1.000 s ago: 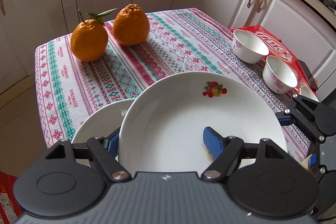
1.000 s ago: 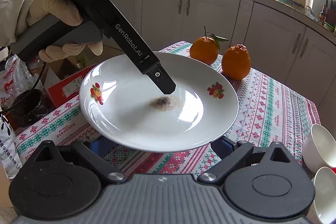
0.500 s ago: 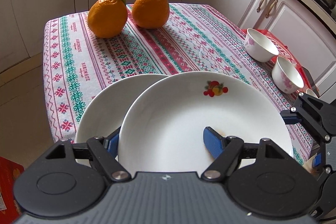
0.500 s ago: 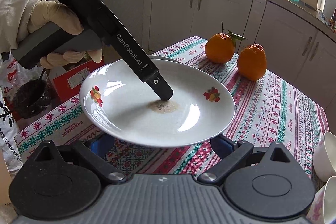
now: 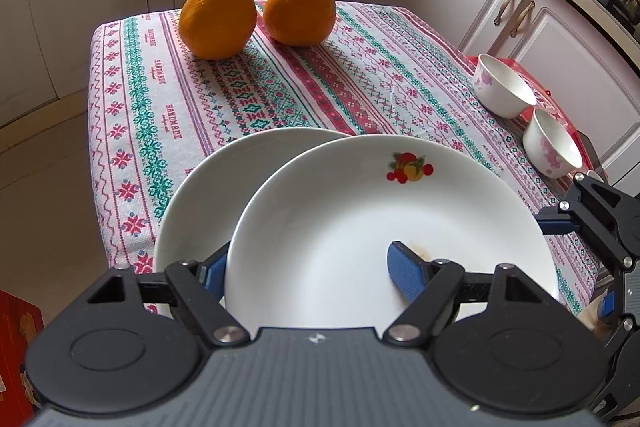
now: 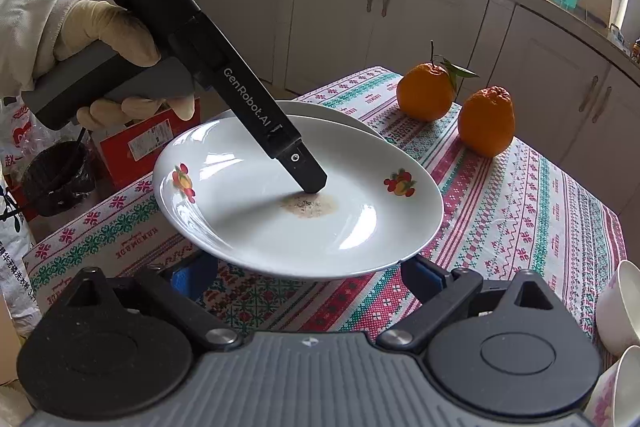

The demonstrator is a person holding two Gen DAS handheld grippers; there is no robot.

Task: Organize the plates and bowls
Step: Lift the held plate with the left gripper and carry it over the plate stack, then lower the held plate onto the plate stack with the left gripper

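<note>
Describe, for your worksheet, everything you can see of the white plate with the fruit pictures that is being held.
The white plate looks like glossy glazed ceramic, shallow with a raised rim, bearing two small fruit decals near opposite edges. A brownish speckled stain marks its centre. It is held tilted above the patterned tablecloth, partly over a second plate. The left tool grips its rim, one blue finger lying inside the dish and the other beneath it.

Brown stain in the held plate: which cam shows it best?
Right wrist view. The brown stain lies in full view at the centre of the held plate, just below the left gripper's finger. In the left wrist view the blue pad hides all but a sliver.
</note>
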